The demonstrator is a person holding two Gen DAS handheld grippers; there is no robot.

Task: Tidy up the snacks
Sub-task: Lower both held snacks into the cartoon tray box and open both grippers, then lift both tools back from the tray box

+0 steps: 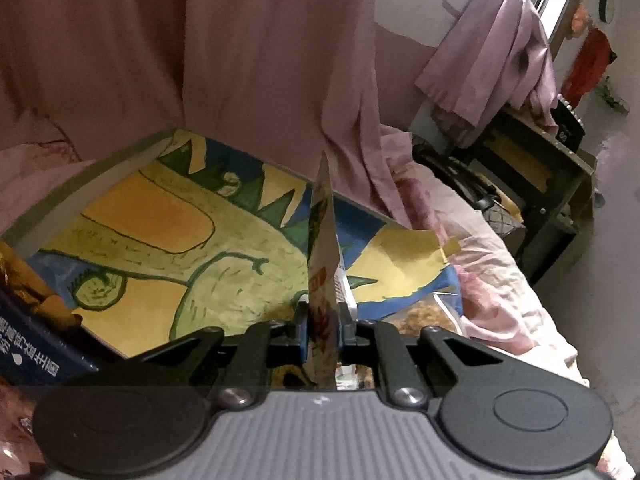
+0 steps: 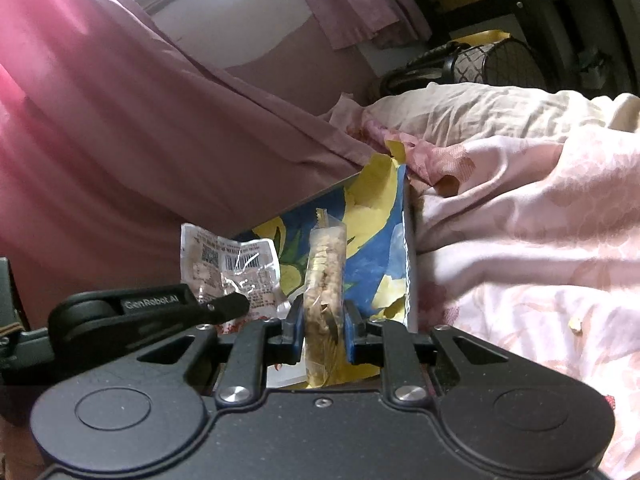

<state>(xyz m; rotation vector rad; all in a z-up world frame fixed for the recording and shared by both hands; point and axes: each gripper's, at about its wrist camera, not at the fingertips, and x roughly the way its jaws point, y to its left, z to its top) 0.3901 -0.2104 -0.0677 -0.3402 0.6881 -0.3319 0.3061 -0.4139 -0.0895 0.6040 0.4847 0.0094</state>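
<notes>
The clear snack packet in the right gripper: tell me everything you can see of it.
The clear snack packet is a narrow transparent plastic pouch, filled with pale beige and brown pieces. Its top seal has a serrated edge and looks intact. It stands upright, seen nearly edge-on, clamped low down between the blue pads of the right gripper, which are shut on it. Its lower end drops out of sight behind the gripper body. Behind it lies the painted board in blue, yellow and green; whether it touches the board cannot be told.

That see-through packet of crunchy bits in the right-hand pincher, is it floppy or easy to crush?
Probably fairly stiff: the clear snack packet stands upright above the right gripper without drooping. Its lumpy contents look brittle, so hard squeezing might crush them. Its glossy film may be slippery.
</notes>
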